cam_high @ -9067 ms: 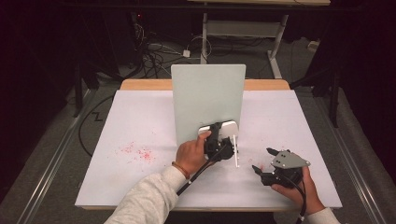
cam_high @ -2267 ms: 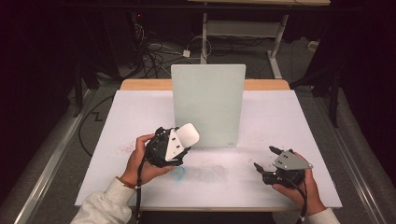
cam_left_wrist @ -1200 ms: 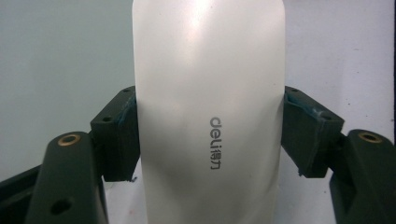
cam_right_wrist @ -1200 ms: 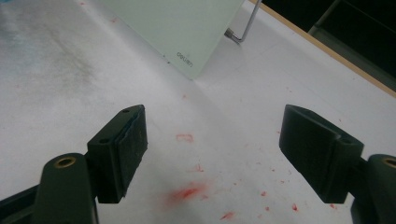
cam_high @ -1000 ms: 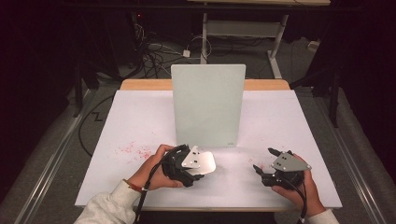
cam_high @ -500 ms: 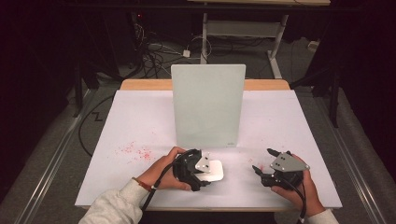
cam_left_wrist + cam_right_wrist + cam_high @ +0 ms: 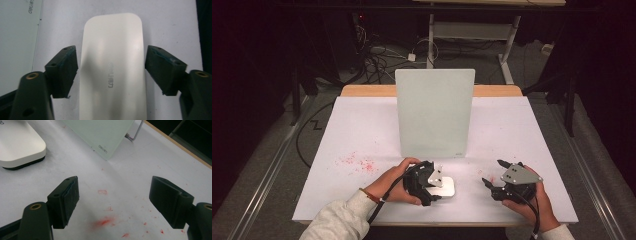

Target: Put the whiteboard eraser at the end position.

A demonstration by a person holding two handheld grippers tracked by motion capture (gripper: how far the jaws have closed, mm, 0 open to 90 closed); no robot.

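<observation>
A white whiteboard eraser [image 7: 446, 187] lies flat on the white table [image 7: 512, 130], felt side down, near the front edge. My left gripper [image 7: 437, 186] is over it, open, with one jaw on each side of the eraser [image 7: 112, 62] and a thin gap on the left side. My right gripper [image 7: 492, 172] rests to the right, open, with nothing between its jaws [image 7: 113, 195]. In the right gripper view the eraser [image 7: 17, 145] is at the upper left.
A pale green glass board [image 7: 434, 112] stands upright on a wire stand at the table's middle, just behind the eraser. Red marker smears [image 7: 357, 162] dot the table at the left, and more red marks [image 7: 105, 221] lie under the right gripper.
The left gripper carried the eraser from the board to the left, then down and right onto the table in front of the board. The right gripper stayed almost still.
</observation>
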